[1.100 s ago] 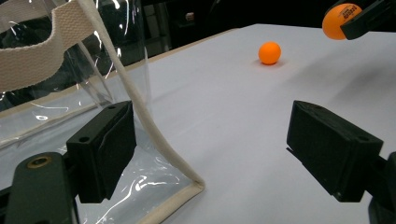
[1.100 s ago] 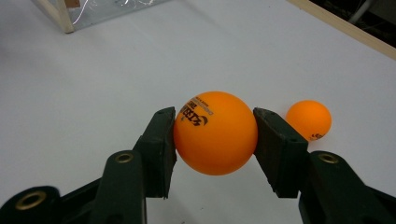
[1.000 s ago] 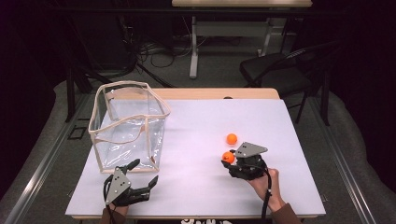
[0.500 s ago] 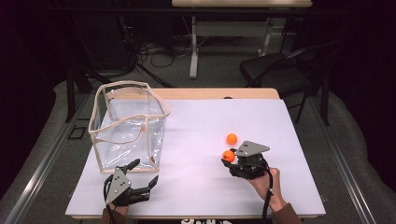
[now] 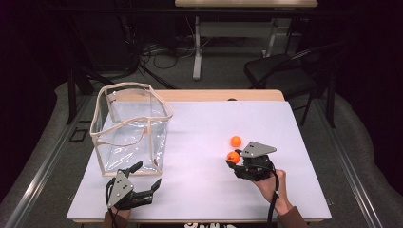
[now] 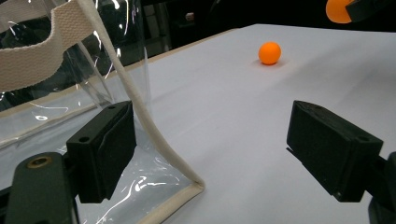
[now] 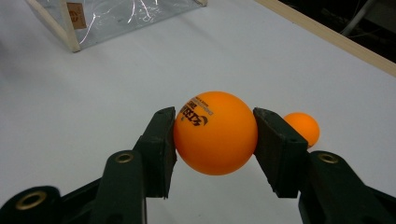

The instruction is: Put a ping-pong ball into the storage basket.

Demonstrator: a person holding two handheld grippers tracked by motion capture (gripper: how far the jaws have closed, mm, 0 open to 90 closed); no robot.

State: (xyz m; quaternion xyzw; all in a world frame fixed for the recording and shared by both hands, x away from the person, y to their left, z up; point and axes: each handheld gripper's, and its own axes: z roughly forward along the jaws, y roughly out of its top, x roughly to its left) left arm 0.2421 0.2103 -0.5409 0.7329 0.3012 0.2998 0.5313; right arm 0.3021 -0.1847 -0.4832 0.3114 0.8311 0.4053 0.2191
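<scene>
Orange ball clamped between right gripper pads; black print on ball seen, not legible. Left gripper held wide open, nothing gripped, beside clear bag.

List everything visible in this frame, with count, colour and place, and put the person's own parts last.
held ball: 1, orange with black print, clamped between the right gripper's jaws, right of table centre
loose ball: 1, orange, on the table just beyond the held ball
clear bag: 1, transparent with beige webbing trim, open top, standing on the table's left part
table: 1, white top with a wooden far edge
chair: 1, black, on the floor beyond the table's right end
far desk: 1, pale top on a white leg, at the back
left gripper: 1, black, jaws open, near the bag's front corner
right gripper: 1, black, shut on the held ball
hand: 1, holding the right gripper at the near right edge
</scene>
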